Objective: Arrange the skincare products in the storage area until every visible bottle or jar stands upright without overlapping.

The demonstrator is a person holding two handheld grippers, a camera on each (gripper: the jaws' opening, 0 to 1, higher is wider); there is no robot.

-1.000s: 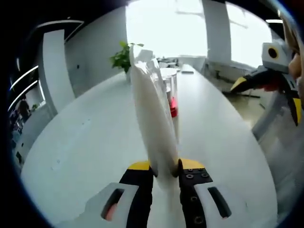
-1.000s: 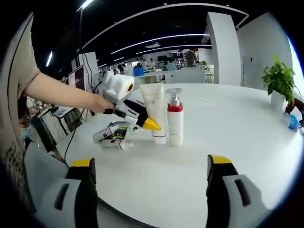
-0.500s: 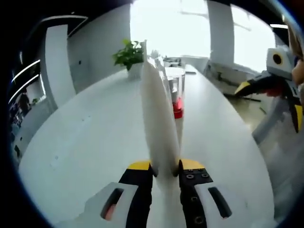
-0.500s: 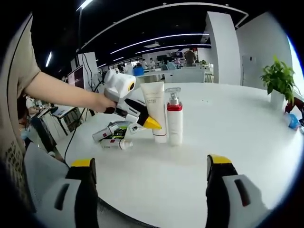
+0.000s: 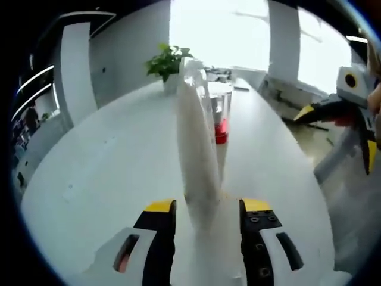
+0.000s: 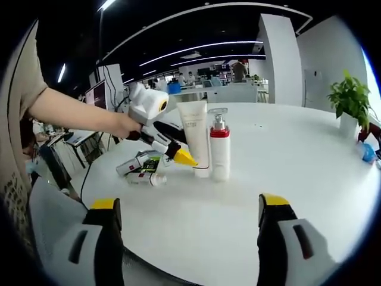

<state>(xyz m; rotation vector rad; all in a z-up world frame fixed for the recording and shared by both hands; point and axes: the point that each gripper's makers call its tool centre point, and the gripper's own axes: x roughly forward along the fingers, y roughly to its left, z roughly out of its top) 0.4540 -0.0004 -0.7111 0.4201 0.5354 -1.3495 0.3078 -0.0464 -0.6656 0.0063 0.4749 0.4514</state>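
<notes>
Two products stand upright, white tube (image 6: 195, 136) and pump bottle (image 6: 219, 149), two small tubes (image 6: 141, 170) lie flat; both grippers' jaws wide

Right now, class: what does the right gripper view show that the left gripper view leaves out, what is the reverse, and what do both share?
Right gripper view: small products lying flat on the table, and a person's arm holding the left gripper beside the white tube. Left gripper view: that gripper's open jaws flanking the tube's base, and the right gripper seen from outside. Shared: the upright white tube, the red-collared pump bottle next to it, the potted plant and the white table.
</notes>
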